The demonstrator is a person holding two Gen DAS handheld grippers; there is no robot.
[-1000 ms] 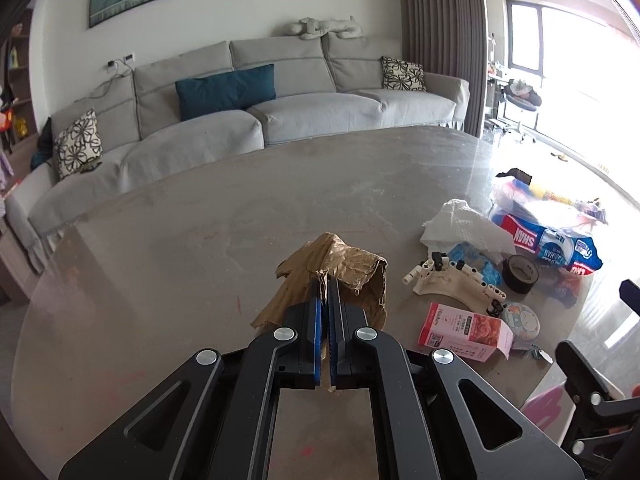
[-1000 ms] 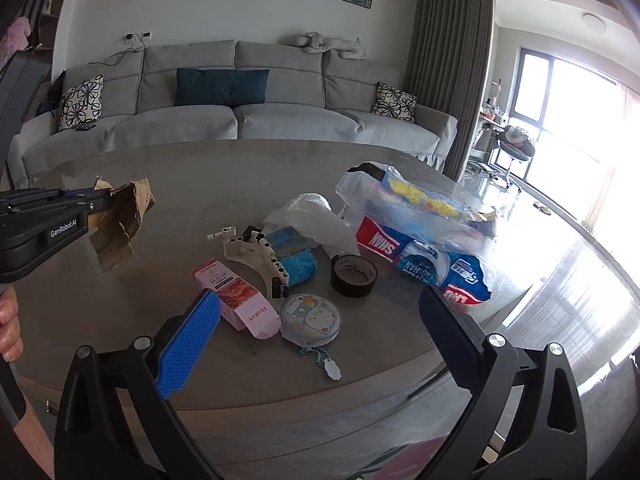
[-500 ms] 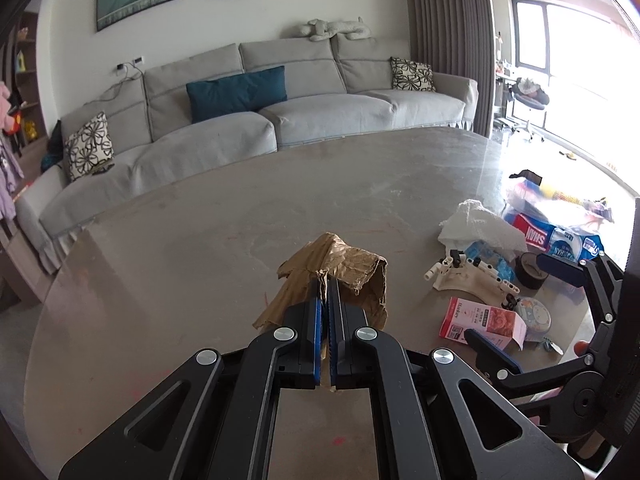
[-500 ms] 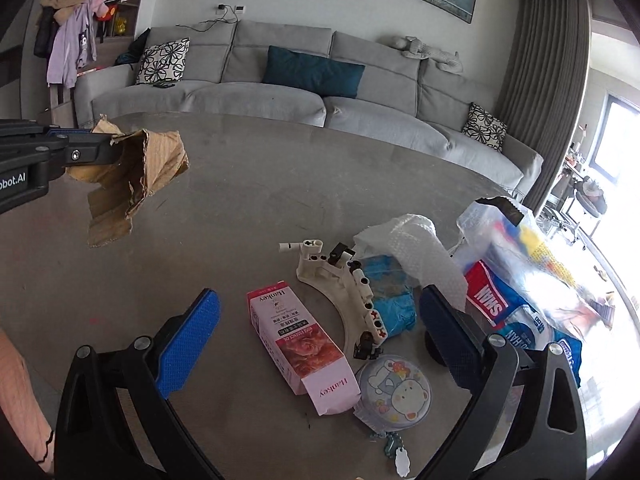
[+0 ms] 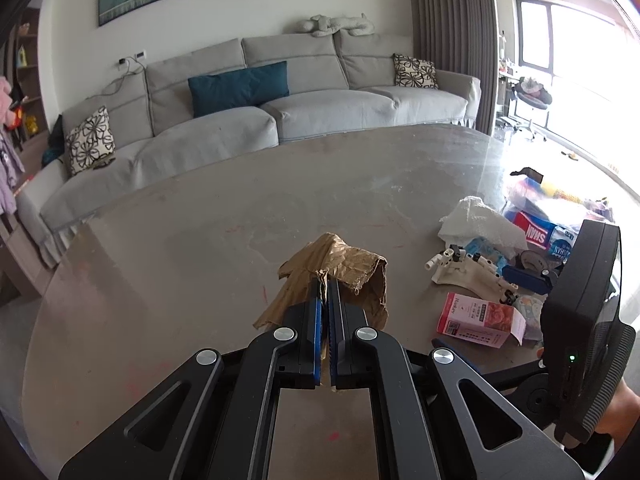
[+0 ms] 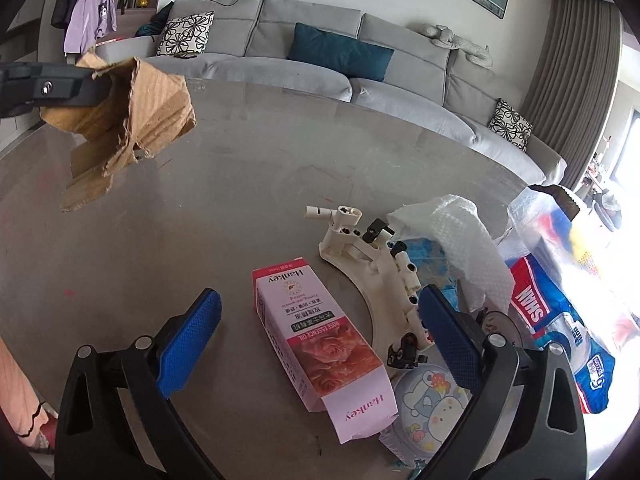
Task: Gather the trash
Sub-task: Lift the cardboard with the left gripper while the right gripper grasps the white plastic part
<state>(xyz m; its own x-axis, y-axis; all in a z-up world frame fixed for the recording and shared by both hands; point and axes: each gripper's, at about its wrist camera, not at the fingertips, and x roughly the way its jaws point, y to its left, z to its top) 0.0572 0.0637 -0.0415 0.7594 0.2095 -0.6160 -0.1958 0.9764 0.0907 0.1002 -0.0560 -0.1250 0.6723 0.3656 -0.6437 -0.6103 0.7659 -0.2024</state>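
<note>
Now the right gripper (image 6: 316, 316), fingers spread, straddles the pink Hankey carton (image 6: 320, 340), long axis running 11 to 5 o'clock; left gripper (image 5: 325, 280) pinches torn cardboard (image 5: 340, 276).

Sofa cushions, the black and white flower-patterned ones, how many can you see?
2. One flowered cushion leans at the sofa's left end, and the other flowered cushion sits at its right end. The plain teal cushion lies between them.

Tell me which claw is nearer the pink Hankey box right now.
Right. The right claw is open, with the pink Hankey box lying between its fingers. The left claw is off to the box's left, shut on torn cardboard held above the table.
</note>
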